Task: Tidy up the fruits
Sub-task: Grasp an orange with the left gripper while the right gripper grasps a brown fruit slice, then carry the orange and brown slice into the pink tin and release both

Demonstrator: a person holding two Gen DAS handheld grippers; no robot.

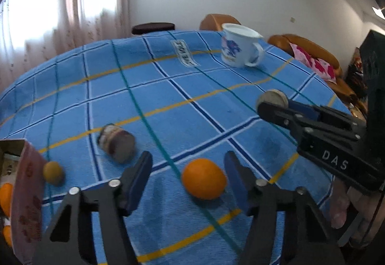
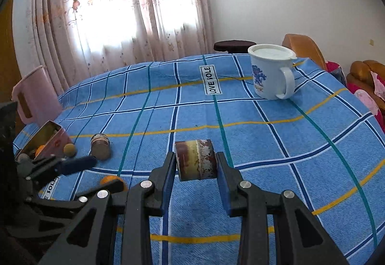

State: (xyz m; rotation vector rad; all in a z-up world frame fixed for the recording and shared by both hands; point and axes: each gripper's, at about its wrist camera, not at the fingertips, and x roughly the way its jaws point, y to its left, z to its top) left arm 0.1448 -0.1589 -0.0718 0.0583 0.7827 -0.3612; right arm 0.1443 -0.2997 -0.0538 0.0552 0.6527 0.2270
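An orange (image 1: 204, 178) lies on the blue checked tablecloth (image 1: 182, 101), between the open fingers of my left gripper (image 1: 189, 179). A small yellow-green fruit (image 1: 53, 172) lies beside a pink tin box (image 1: 26, 192) that holds more oranges (image 1: 6, 195) at the left. My right gripper (image 2: 196, 164) is shut on a rusty tin can (image 2: 195, 159), held just above the cloth; it shows in the left wrist view too (image 1: 273, 97). In the right wrist view the orange (image 2: 113, 180) is partly hidden behind the left gripper.
A second can (image 1: 118, 144) lies on its side left of the orange. A white lidded mug (image 1: 239, 48) stands at the far side. A pink pitcher (image 2: 33, 94) stands at the left edge behind the box. Sofas and a stool lie beyond the table.
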